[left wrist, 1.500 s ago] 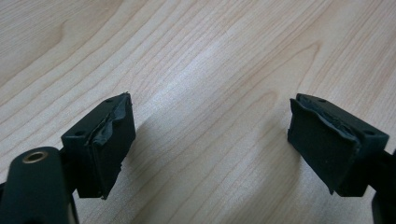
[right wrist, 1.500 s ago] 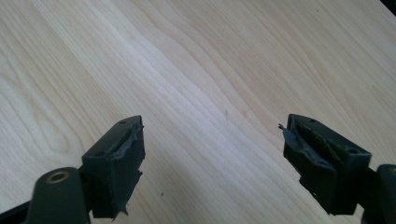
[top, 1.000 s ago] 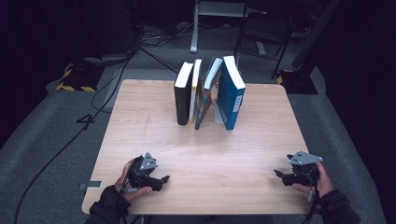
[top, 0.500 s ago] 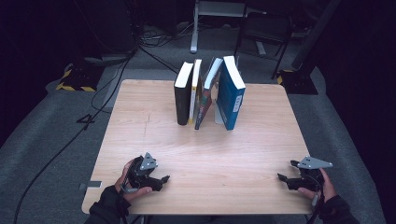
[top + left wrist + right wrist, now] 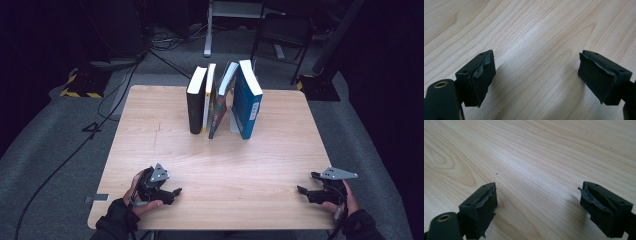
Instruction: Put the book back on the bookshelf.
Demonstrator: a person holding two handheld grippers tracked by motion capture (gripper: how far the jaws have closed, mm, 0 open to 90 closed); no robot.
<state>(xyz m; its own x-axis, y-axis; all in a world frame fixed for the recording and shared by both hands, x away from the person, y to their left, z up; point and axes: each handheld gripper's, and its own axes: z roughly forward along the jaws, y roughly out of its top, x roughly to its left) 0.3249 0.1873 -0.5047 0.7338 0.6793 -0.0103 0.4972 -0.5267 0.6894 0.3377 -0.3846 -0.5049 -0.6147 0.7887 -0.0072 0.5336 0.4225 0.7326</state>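
Several books stand upright in a row at the far middle of the wooden table [image 5: 225, 160]: a black book [image 5: 196, 102], a thin white one [image 5: 209, 95], a colourful one [image 5: 219, 105] that leans, and a blue book [image 5: 247, 102]. My left gripper [image 5: 172, 194] rests near the front left edge, open, with bare wood between its pads [image 5: 482, 75]. My right gripper [image 5: 306, 182] sits low at the front right edge. Its jaws have just been opening and stand wide apart, and nothing lies between its pads [image 5: 485, 202].
Both grippers are far from the books, with bare tabletop between. Beyond the table are grey carpet, a black cable [image 5: 75, 145] on the left, a chair [image 5: 282, 35] and a metal stand [image 5: 210, 30] at the back.
My right gripper has sunk and drifted toward the front right corner of the table, and its jaws have spread wider. The left gripper and the books have stayed put.
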